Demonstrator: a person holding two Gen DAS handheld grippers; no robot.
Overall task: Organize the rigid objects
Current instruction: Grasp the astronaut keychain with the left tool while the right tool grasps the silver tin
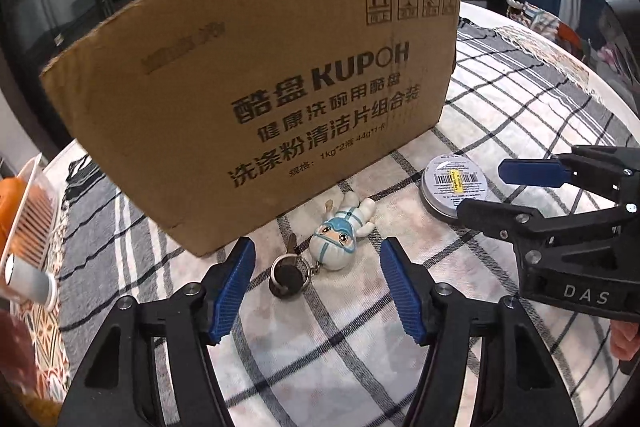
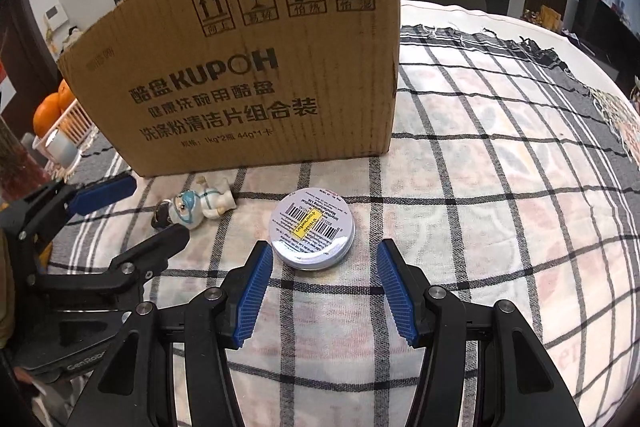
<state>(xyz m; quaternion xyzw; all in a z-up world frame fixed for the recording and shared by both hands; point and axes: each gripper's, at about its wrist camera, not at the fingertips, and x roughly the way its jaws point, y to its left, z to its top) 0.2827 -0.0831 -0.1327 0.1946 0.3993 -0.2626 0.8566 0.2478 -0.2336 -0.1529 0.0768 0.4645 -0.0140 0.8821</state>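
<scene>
1. A plaid cloth, white with dark lines, covers the table; its frayed edge shows at the far right.
2. A cardboard box stands upright on the far side, printed face toward the cameras.
3. Near the box lie a keychain figurine with a key, and to their right a round tin, label up.
4. The left gripper is spread wide, empty, just short of the key.
5. The right gripper is spread wide, empty, just short of the tin.
6. Oranges sit in a white basket at far left; dark doors behind.
</scene>
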